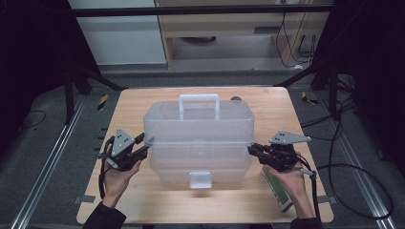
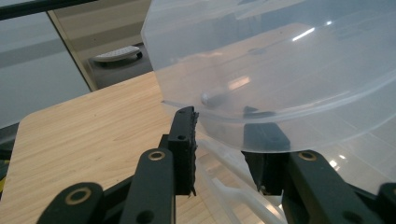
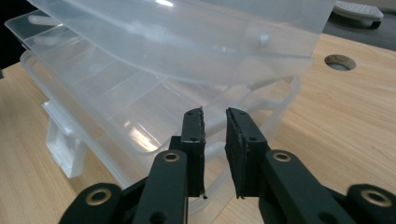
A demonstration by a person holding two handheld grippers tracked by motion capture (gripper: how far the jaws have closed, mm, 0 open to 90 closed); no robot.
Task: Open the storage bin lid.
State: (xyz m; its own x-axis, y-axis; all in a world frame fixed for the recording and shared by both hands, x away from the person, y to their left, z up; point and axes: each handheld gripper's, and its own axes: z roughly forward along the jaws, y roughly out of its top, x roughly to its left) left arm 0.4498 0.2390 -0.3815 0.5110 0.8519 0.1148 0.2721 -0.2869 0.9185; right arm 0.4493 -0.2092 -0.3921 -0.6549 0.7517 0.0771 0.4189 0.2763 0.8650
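— Starting at the left gripper: what are its fingers doing?

— They stand apart, one on each side of the lid rim of the clear plastic box. In the left gripper view the rim runs down between them, with one finger showing through the plastic. Whether they actually press the rim, I cannot tell.

— And the right gripper?

— Its fingers are nearly closed, with only a narrow gap between them. In the right gripper view their tips sit at the box's end wall, just below the lid, and a thin plastic edge seems to lie in the gap. I cannot say they grip it.

— How does the lid sit?

— Tilted up off the trays. Both gripper views show it raised above the compartments beneath, and from the right gripper view the dividers of the upper tray are visible under it.

— Where is the box itself?

— In the middle of the wooden worktop, long side towards the person. Its white handle stands up at the far side, and a latch hangs at the near front. The left gripper meets its left end, the right gripper its right end.

— Anything else nearby?

— A green and white flat object lies on the worktop under the right hand, near the right front corner. A round hole sits in the worktop just behind the box.
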